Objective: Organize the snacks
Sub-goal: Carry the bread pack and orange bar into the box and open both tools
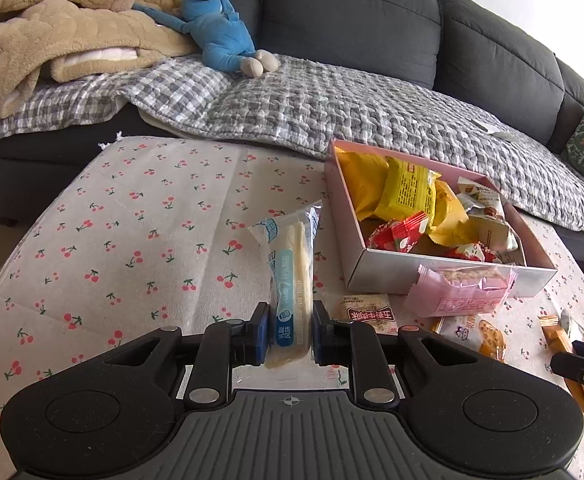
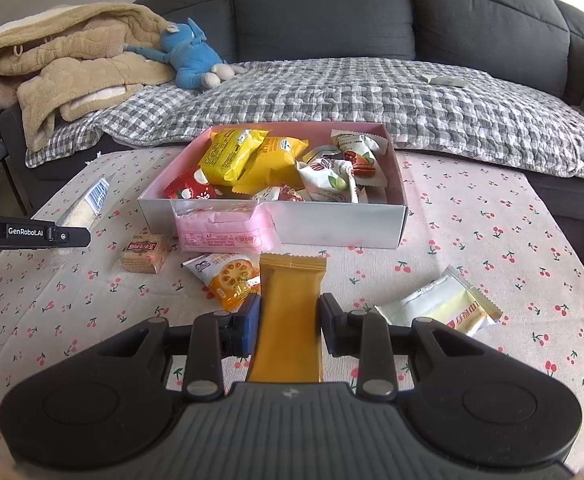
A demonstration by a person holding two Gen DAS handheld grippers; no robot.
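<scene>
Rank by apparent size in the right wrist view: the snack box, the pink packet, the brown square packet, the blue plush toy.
1. snack box
2. pink packet and blue plush toy: look similar; the toy lies farther away, so unsure
3. brown square packet

Matte black plastic left claw (image 1: 291,334) with blue rubber pads, silver pivot screws, ribbed grey body, matching right claw (image 2: 290,322), white "GenRobot.AI" lettering at nine o'clock

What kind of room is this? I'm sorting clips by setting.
Most likely a home living room: a dark grey sofa with a checked blanket and a blue stuffed toy, and in front a table with a cherry-print cloth holding a box of snacks.
</scene>
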